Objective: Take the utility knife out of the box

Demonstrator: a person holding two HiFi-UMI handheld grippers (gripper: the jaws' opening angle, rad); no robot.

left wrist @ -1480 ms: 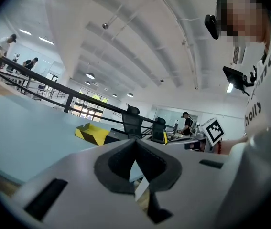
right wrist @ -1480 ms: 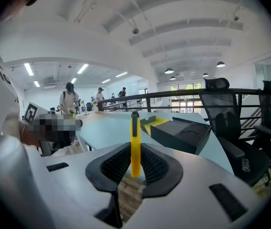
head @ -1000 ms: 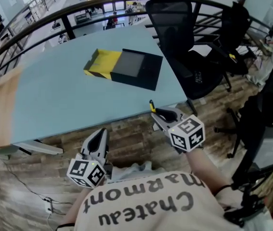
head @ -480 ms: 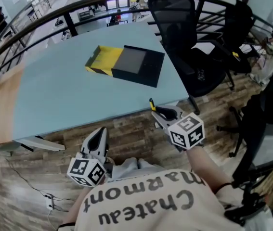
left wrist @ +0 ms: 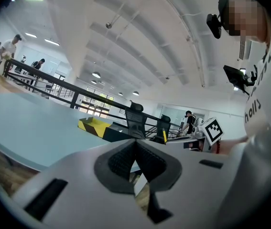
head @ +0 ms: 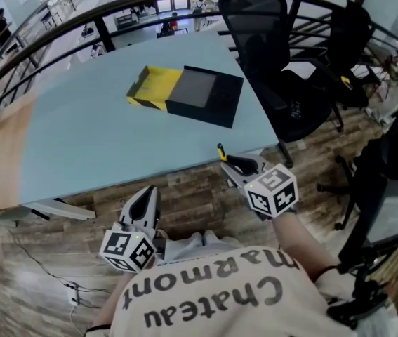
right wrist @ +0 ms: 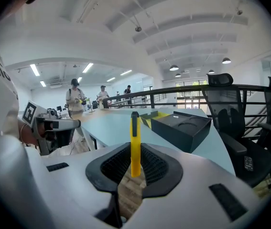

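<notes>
Clearly, the slim yellow utility knife point(right wrist: 135, 144) is standing upright, pinched between the jaws of the right hand-held gripper point(head: 228, 166), just off the pale blue surface's point(head: 100, 146) near edge. The flat black-and-yellow box point(head: 191, 93) is lying well apart on that surface. The left hand-held gripper point(head: 145, 194) is hanging low, jaws pressed together on nothing.
</notes>
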